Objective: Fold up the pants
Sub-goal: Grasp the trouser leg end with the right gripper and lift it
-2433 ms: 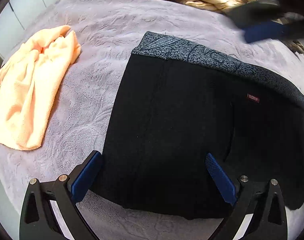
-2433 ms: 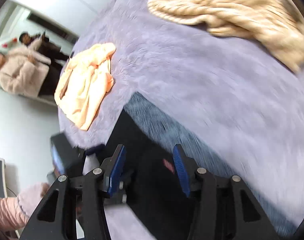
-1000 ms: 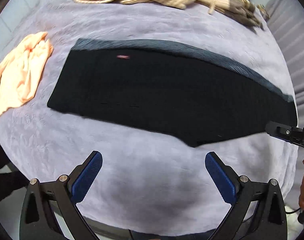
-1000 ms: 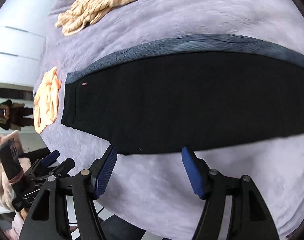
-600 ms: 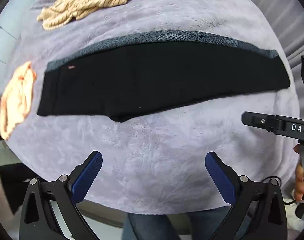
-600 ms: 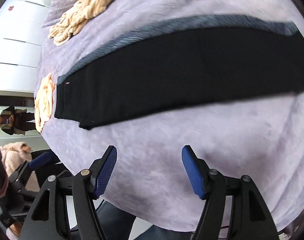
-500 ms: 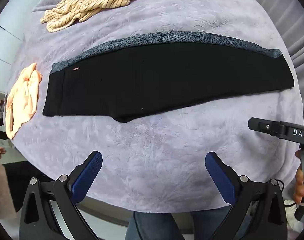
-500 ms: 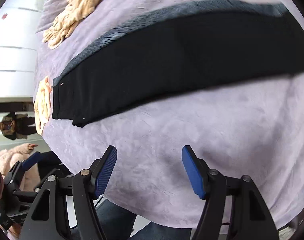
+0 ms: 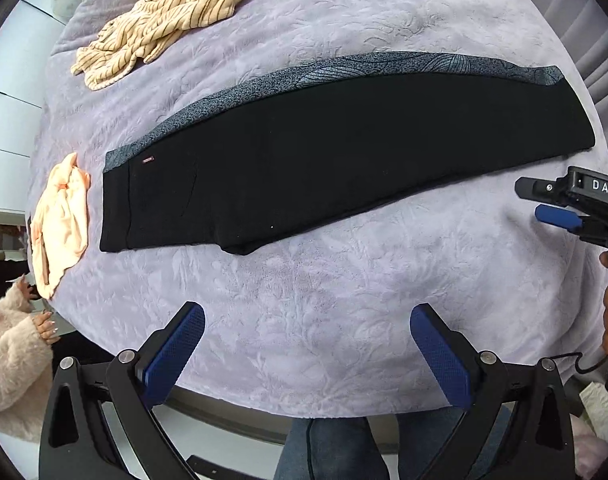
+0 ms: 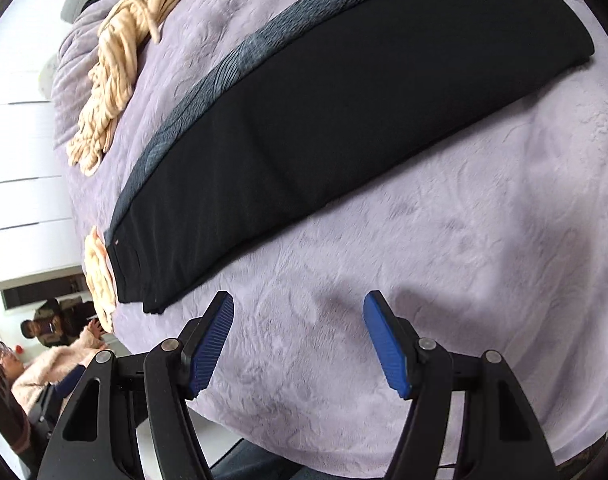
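Black pants with a grey patterned side stripe lie flat, folded lengthwise, across the lilac bed cover; waistband at the left, leg hems at the right. They also show in the right wrist view. My left gripper is open and empty above the bed's near edge, well short of the pants. My right gripper is open and empty over the bare cover near the pants' crotch corner; it also shows at the right edge of the left wrist view.
A striped beige garment lies at the far left of the bed. An orange cloth lies beside the waistband. People stand off the bed's left side. My own legs are at the near edge.
Both grippers have pulled back from the pants toward the bed's near edge. The pants now lie spread full length; the right gripper has swung lower and closer to the cover.
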`<state>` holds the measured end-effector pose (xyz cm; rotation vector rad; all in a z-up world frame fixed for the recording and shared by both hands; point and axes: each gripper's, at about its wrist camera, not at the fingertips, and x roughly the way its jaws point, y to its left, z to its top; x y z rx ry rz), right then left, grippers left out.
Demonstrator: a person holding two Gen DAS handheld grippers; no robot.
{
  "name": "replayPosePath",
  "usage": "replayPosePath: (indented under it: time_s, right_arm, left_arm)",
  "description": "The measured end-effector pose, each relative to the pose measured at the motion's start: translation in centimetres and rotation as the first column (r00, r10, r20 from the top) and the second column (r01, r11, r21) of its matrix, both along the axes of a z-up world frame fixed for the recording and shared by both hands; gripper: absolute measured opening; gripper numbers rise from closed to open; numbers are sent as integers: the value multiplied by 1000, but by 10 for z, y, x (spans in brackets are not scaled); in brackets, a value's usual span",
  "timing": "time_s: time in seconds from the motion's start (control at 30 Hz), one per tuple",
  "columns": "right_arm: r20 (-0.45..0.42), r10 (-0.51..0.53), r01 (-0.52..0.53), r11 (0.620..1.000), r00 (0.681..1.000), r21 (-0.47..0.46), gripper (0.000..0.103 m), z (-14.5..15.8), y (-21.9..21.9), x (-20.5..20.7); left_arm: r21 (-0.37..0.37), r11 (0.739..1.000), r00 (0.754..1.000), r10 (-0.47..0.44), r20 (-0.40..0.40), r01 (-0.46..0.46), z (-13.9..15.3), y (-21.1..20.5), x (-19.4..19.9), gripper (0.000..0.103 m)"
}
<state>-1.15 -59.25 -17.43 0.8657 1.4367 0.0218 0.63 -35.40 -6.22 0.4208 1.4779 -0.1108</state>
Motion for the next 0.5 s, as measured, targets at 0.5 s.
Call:
replayPosePath:
  time_s: [0.5]
  right_arm:
    - [135, -349, 327, 931, 927, 162, 71, -3, -84, -14]
  left_arm:
    - [55, 998, 999, 11, -53, -9, -22, -5, 9, 103]
